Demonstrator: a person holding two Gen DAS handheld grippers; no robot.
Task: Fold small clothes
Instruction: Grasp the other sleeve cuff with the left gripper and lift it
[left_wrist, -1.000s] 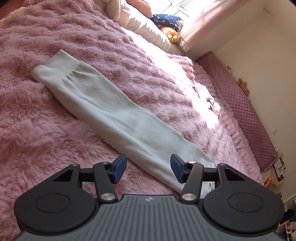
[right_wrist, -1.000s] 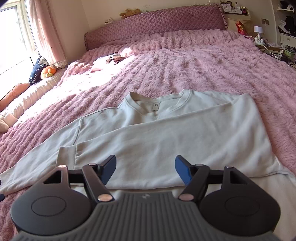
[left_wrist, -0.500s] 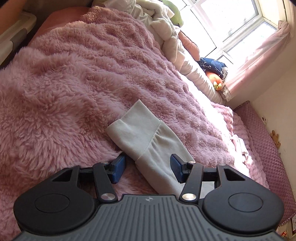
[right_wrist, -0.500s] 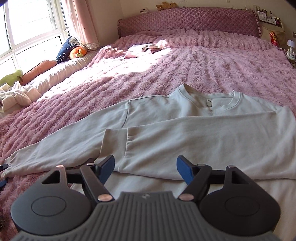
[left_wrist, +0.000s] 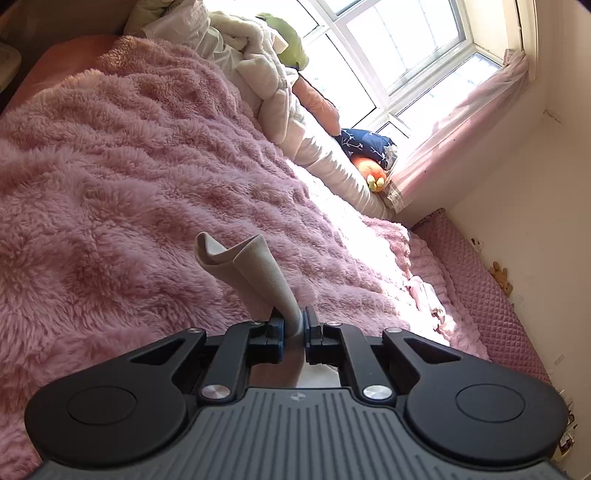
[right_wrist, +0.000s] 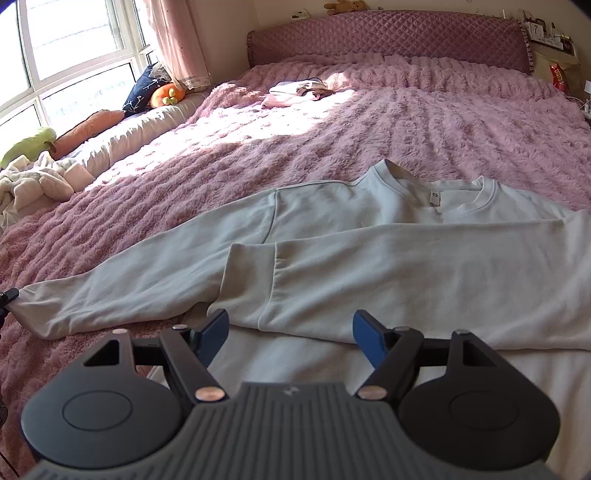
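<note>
One pale sweatshirt (right_wrist: 369, 236) lay flat on the pink fluffy bed blanket (right_wrist: 332, 129), its two sleeves both visible: one folded across the chest, the other stretched out toward the left edge. The left tool (left_wrist: 293, 328) was pinched tight on that outstretched sleeve's ribbed cuff (left_wrist: 251, 269), which stood up above the blanket. The right tool (right_wrist: 290, 334) hung wide apart over the sweatshirt's lower edge, gripping nothing. The sweatshirt's right side was cut off by the frame. One small heap of clothes (right_wrist: 295, 88) near the headboard (right_wrist: 388, 40) was hard to make out.
</note>
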